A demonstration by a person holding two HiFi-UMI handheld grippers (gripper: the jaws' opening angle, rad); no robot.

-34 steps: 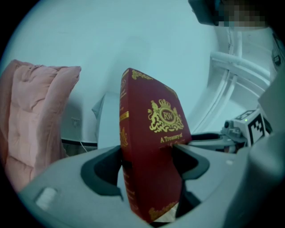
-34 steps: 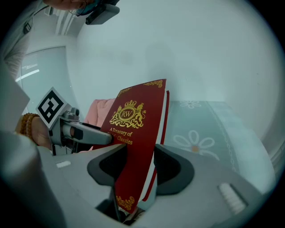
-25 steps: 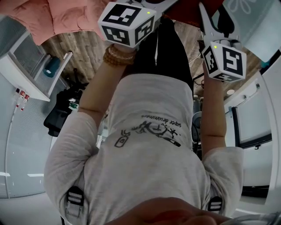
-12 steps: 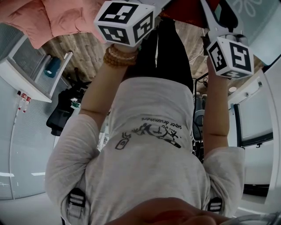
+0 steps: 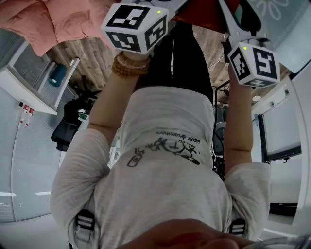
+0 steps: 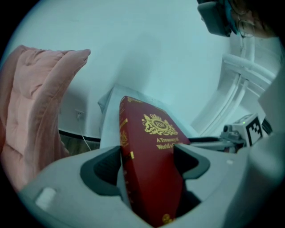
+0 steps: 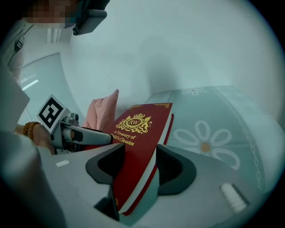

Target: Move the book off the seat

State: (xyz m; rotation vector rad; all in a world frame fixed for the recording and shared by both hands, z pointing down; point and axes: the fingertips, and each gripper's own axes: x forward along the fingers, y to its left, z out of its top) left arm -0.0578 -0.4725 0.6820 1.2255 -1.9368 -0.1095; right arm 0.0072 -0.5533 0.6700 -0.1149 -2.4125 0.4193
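Observation:
A dark red hardcover book (image 6: 153, 178) with a gold crest and title is held between both grippers. My left gripper (image 6: 149, 153) is shut on its spine end, with the book standing on edge between the pads. My right gripper (image 7: 140, 162) is shut on the other end, where the white page edges show, on the same book (image 7: 140, 133). In the head view only a strip of the book (image 5: 206, 13) shows at the top, between the left marker cube (image 5: 133, 26) and the right marker cube (image 5: 252, 62). The seat itself cannot be made out.
A pink quilt (image 6: 31, 120) hangs at the left, also seen as the pink quilt (image 5: 43, 22) in the head view. White fabric with a daisy print (image 7: 205, 142) lies under the book's right side. A pale cushion (image 6: 110, 111) sits behind it. Wooden floor (image 5: 77, 53) lies below.
Both marker cubes have shifted a little toward the top of the head view, the left one also leftward. The book stays gripped at both ends.

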